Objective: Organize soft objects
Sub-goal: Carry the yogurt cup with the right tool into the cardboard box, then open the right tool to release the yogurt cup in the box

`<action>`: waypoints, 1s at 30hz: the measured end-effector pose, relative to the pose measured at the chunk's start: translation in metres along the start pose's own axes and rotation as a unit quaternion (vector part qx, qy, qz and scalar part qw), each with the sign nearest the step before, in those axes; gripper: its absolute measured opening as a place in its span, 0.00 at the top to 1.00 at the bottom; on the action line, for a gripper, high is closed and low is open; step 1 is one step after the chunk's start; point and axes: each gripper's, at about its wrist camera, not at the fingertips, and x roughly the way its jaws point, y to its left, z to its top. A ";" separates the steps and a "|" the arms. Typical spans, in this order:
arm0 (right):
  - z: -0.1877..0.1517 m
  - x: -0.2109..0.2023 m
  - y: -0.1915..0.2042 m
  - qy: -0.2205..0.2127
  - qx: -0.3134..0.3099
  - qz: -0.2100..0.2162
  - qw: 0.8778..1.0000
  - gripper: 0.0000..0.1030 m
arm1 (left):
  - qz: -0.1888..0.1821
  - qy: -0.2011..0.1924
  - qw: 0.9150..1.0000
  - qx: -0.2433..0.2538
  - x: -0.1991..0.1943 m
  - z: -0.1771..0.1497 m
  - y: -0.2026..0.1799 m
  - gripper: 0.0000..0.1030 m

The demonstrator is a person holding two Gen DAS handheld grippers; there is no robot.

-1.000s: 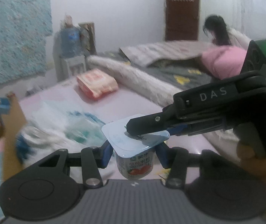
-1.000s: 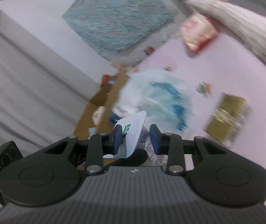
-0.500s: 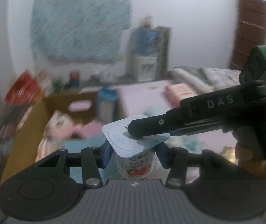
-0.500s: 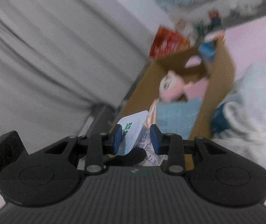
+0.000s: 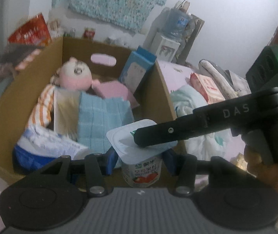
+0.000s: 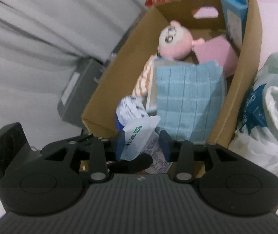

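Note:
A strawberry yogurt cup [image 5: 142, 172] with a white foil lid [image 5: 123, 140] sits between the blue pads of my left gripper [image 5: 141, 161], which is shut on it. It hangs above the near edge of a cardboard box [image 5: 8, 101]. My right gripper [image 6: 142, 144] reaches in from the right and lies across the lid. Its jaws are opening, with the bent lid [image 6: 137, 136] loose between the pads. In the box are a pink plush doll [image 5: 74, 76], a folded blue cloth [image 5: 100, 120], a pink pad [image 5: 115, 91] and a blue carton [image 5: 137, 70].
White and blue plastic bags [image 6: 271, 107] lie right of the box on the pink mat. A red snack bag [image 5: 29, 33] stands behind the box, with a water dispenser [image 5: 170, 39] by the wall. Grey curtains [image 6: 31, 39] hang on the left.
Both grippers swung with the yogurt cup from above the mat and bags to above the cardboard box. The right gripper's pads have spread a little around the lid.

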 end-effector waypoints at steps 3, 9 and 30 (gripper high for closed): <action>0.002 0.015 0.003 0.030 -0.007 -0.009 0.999 0.56 | -0.012 0.028 0.999 -0.013 0.003 -0.007 0.007 0.47; 0.003 0.027 0.013 0.052 -0.028 -0.026 0.998 0.40 | -0.022 0.041 0.999 -0.023 0.002 -0.013 0.019 0.39; -0.012 -0.062 -0.016 -0.066 0.013 0.059 0.996 0.33 | -0.004 -0.044 0.999 0.018 -0.038 -0.015 -0.014 0.32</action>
